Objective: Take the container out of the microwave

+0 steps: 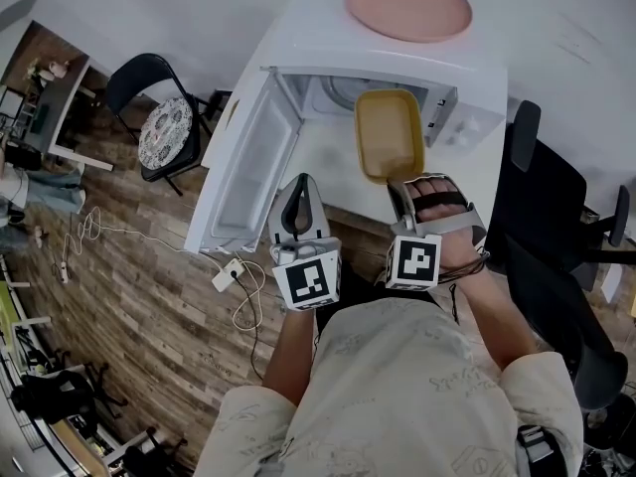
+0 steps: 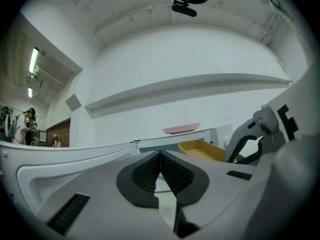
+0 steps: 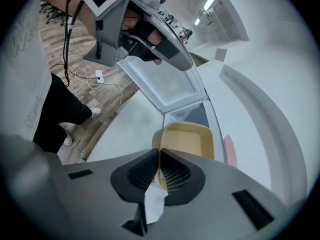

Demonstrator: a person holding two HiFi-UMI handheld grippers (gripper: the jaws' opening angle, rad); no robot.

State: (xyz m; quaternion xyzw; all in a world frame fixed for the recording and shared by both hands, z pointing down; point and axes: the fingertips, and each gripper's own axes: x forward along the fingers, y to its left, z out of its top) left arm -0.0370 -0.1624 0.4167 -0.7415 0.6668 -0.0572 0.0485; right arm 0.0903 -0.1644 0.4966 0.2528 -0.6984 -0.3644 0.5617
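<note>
**Yellow container held at the mouth of an open microwave**

Seen from above, a white microwave [image 1: 298, 38] sits on a white desk [image 1: 333, 167]. Its door [image 1: 253, 167] is swung wide open to the left. A pink plate [image 1: 407, 5] lies on top of the microwave.

The right claw [image 1: 402, 182] pinches the near rim of a shallow yellow container [image 1: 390, 132], one pad inside the wall and one outside. The container is empty. Its far end is at the microwave's opening and the rest reaches out over the desk.

The left claw [image 1: 298, 192] is pressed together with nothing in it. It points level, just beside the open door.
</note>
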